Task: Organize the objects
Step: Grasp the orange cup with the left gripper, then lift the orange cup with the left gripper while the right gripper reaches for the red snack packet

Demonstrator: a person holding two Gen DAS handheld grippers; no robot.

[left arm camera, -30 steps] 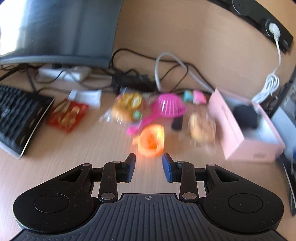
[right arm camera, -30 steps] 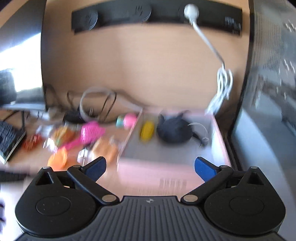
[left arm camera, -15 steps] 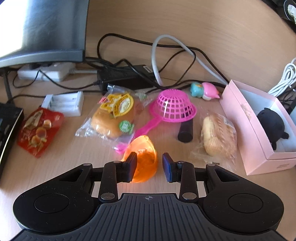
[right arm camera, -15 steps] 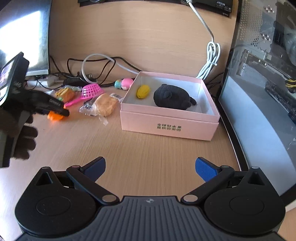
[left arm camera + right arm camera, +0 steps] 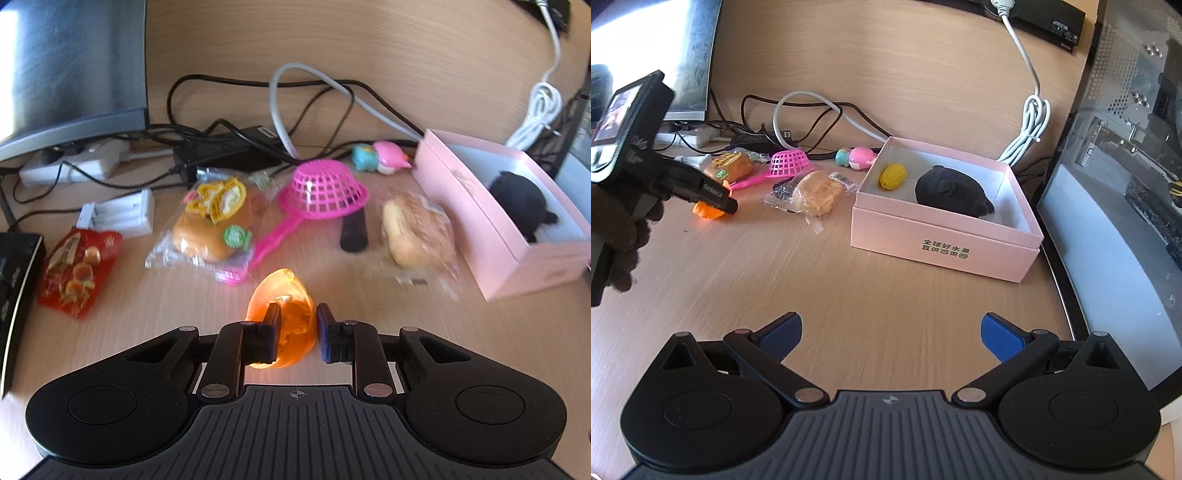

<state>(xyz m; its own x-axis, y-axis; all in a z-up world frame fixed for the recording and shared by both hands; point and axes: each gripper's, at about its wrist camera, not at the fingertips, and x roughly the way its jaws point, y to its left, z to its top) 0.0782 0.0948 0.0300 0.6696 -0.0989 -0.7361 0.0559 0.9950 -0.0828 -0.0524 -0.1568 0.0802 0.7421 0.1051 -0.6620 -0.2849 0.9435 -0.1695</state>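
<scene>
My left gripper [image 5: 294, 332] has its fingers nearly closed around the orange translucent shell [image 5: 282, 317], one finger seemingly inside the hollow and the other outside; whether it is lifted off the desk [image 5: 849, 295] I cannot tell. My right gripper [image 5: 891, 332] hangs wide open and empty. Ahead and to the right of the left gripper stands the pink box [image 5: 517, 258]. Risk, as I judge it: the thin curved wall may pivot or slip out during transport, or clip the wrapped bun [image 5: 415, 232].

Orange translucent cup [image 5: 282, 321], tilted, between gripper fingers
</scene>
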